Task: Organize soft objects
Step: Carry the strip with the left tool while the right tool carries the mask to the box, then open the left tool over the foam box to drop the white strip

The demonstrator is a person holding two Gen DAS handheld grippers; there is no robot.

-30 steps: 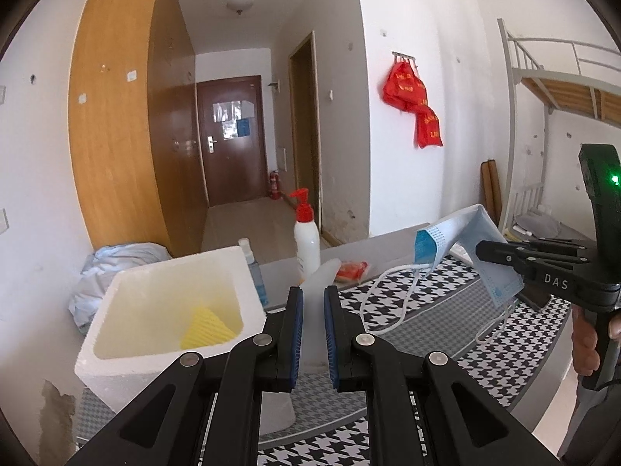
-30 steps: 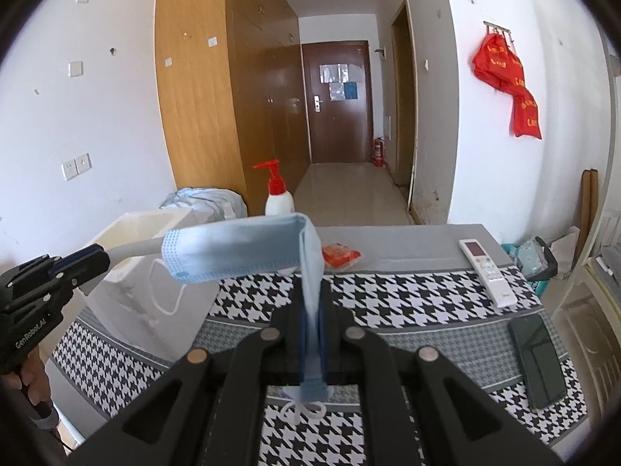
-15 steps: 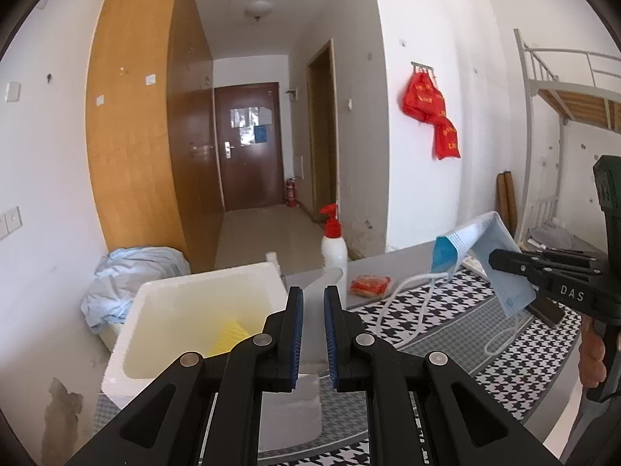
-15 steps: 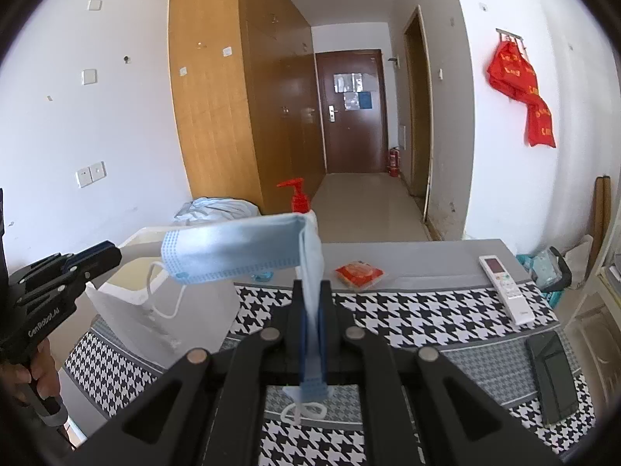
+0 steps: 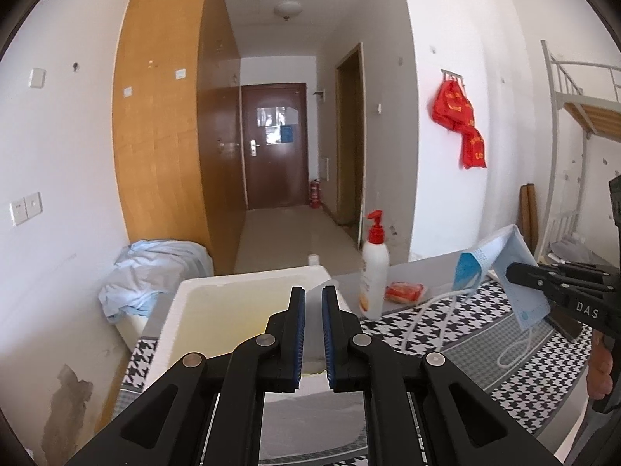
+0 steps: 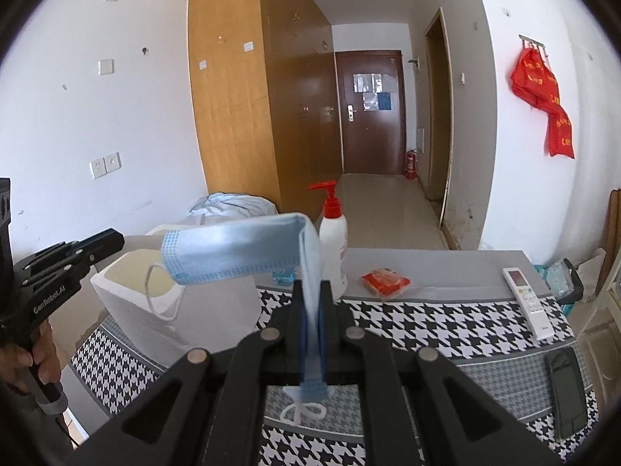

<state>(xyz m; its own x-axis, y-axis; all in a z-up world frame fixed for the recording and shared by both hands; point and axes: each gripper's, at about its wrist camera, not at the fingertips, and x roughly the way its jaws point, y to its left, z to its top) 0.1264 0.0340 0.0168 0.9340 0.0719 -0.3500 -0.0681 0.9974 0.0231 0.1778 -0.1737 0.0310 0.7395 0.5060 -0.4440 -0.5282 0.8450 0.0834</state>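
My right gripper is shut on a blue face mask, which folds over its tips and sticks out to the left, one ear loop dangling. In the left wrist view the mask hangs from the right gripper above the houndstooth cloth. My left gripper has its jaws closing on a thin white bag between the blue pads. The bag drapes in front of the white foam box. In the right wrist view the left gripper sits left of that box.
A red-capped pump bottle and a red packet stand on the grey strip behind the houndstooth cloth. A white remote and a dark phone lie at the right. A crumpled blue cloth pile lies beyond the box.
Both grippers have drifted sideways and slightly up, so the box and table sit lower in view. The yellow thing inside the box has dropped out of sight. The mask stays gripped.
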